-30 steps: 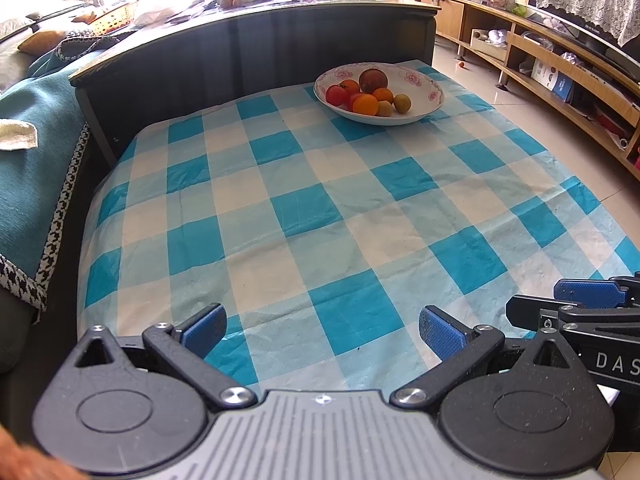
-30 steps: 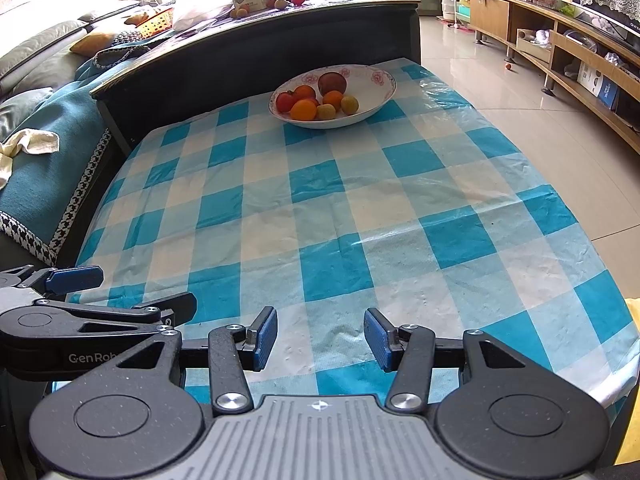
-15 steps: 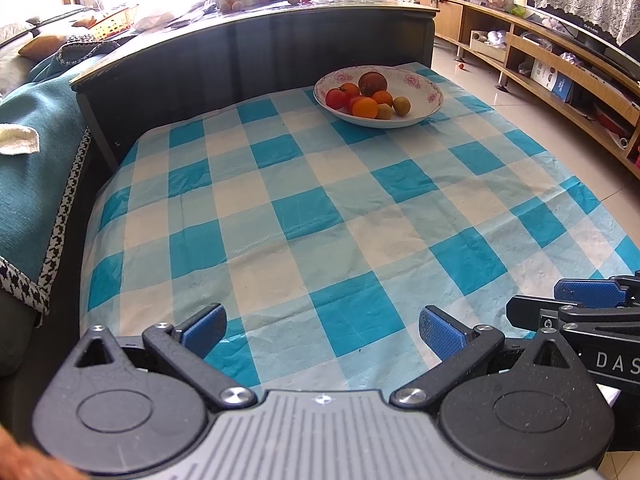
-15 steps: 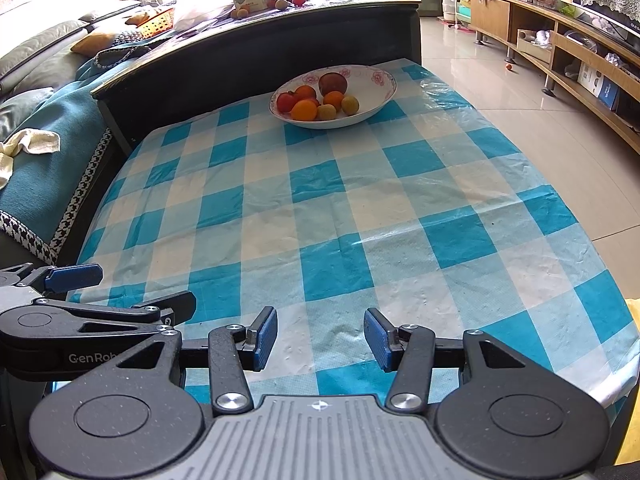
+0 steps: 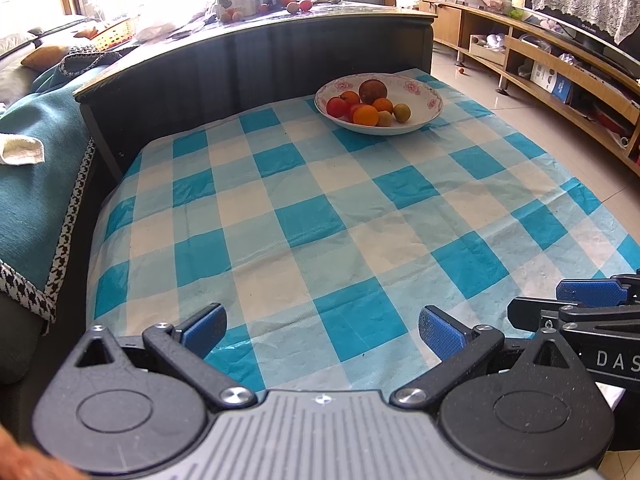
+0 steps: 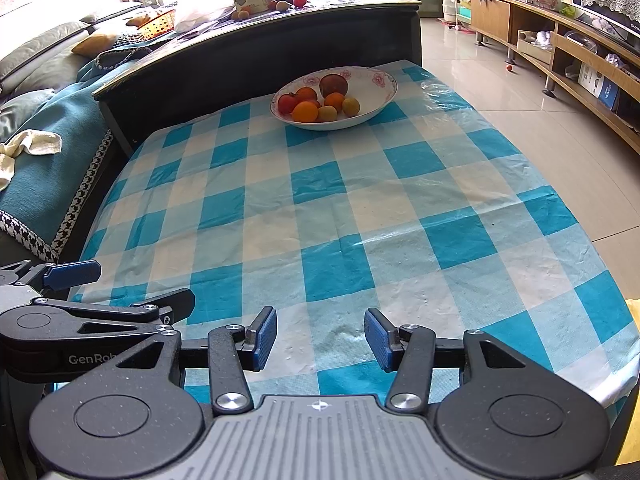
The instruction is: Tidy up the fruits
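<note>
Glossy round fruits (image 5: 370, 108), floral ceramic bowl (image 5: 430, 98)

The left gripper (image 5: 322, 334) hangs low with its blue-padded fingers (image 5: 204, 330) spread wide and nothing between them. The right gripper (image 6: 320, 338) sits just beside it, level with it, its fingers (image 6: 378, 338) parted less widely and likewise holding nothing.
</note>
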`<action>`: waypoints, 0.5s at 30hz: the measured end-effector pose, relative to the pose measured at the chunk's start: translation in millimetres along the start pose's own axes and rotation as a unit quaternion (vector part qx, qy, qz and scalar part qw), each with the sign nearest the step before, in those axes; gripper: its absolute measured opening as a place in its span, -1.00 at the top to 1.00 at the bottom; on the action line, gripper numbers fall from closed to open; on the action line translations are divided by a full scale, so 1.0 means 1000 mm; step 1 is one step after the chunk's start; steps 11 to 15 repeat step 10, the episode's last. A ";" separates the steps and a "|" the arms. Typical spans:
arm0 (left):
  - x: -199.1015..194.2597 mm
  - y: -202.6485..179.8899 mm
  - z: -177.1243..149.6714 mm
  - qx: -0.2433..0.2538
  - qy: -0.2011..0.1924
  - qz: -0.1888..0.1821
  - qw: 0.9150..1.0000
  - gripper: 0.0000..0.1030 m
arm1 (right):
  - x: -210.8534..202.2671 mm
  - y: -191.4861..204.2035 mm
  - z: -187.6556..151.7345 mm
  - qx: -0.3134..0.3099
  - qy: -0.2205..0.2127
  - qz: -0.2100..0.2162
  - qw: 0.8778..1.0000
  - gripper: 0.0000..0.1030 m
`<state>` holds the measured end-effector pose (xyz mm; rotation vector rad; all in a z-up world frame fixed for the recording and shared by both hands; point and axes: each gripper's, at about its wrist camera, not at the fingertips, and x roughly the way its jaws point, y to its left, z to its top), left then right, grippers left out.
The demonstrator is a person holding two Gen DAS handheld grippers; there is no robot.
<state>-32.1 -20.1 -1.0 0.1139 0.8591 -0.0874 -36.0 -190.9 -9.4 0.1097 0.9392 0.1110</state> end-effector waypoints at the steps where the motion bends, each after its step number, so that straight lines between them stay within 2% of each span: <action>1: 0.000 0.000 0.000 0.000 -0.001 0.001 1.000 -1.00 | 0.000 0.000 0.000 0.000 0.000 0.000 1.000 0.12; 15: -0.001 -0.001 0.000 0.006 -0.007 0.003 1.000 -1.00 | 0.000 0.000 0.000 0.000 -0.001 -0.001 1.000 0.09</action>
